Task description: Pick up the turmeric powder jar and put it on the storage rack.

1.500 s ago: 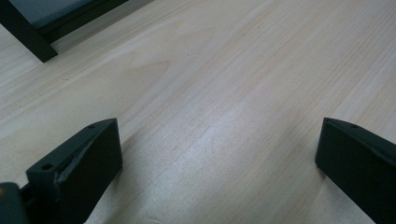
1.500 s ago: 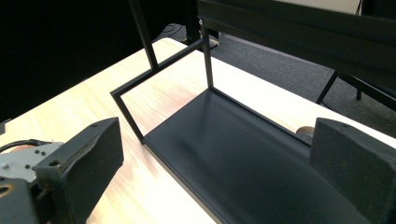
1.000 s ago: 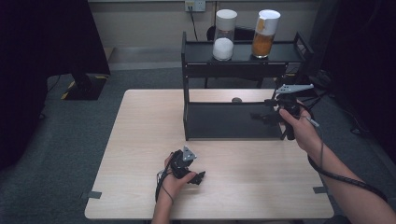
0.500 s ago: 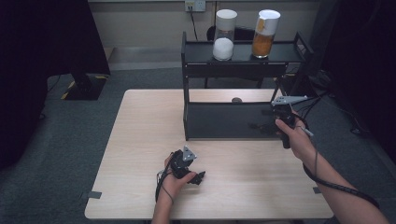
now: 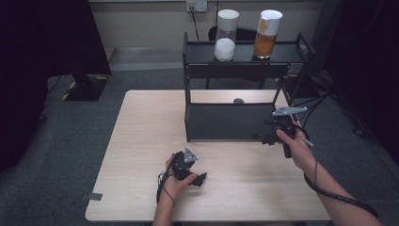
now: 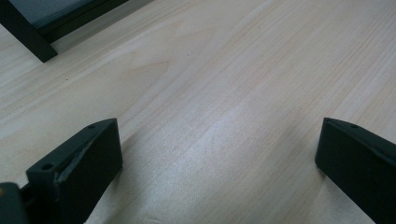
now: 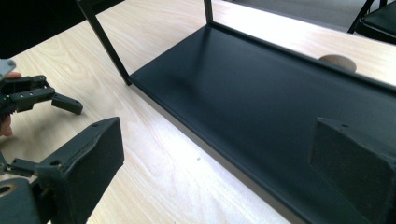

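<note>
High view: my right gripper [image 5: 269, 137] hangs by the rack's [image 5: 226, 121] lower shelf, fingers wide open, holding nothing; left gripper [image 5: 197, 179] idles open on the bench [image 5: 141, 141]; jars [image 5: 226, 35] up top look like the next reach.

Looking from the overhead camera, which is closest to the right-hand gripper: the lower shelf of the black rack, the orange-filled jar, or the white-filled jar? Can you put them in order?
From the right gripper, in the high view:
1. Lower shelf: just beside it, at table level.
2. Orange-filled jar: on the top shelf, right side, almost straight behind the gripper.
3. White-filled jar: on the top shelf too, farther left.
</note>
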Demonstrator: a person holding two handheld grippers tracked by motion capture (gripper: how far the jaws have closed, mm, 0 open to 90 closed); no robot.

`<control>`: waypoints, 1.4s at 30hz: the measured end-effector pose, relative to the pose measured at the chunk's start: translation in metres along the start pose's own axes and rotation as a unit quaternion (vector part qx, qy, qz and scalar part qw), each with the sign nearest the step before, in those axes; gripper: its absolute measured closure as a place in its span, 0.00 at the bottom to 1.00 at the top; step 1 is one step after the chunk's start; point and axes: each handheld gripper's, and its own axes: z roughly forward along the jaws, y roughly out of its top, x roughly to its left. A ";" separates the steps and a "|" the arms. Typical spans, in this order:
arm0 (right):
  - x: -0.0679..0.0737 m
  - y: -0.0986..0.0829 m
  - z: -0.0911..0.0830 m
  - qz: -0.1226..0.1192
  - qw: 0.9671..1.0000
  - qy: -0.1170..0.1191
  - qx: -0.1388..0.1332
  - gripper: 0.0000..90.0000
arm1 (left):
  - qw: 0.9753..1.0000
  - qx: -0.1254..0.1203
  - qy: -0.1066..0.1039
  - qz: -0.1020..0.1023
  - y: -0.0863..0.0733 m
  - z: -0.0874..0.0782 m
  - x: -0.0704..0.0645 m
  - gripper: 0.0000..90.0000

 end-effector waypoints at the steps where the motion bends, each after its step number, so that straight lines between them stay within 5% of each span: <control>1: -0.001 -0.003 0.001 0.002 1.000 0.000 0.001 0.03 | 1.000 0.000 0.000 0.000 0.000 0.000 0.000 0.00; 28: -0.003 -0.062 0.015 0.005 0.999 -0.001 0.038 0.03 | 1.000 0.000 0.000 0.000 0.000 0.000 0.000 0.00; 42: 0.013 -0.088 0.006 -0.040 0.997 -0.014 0.069 0.02 | 1.000 0.000 0.000 0.000 0.000 0.000 0.000 0.00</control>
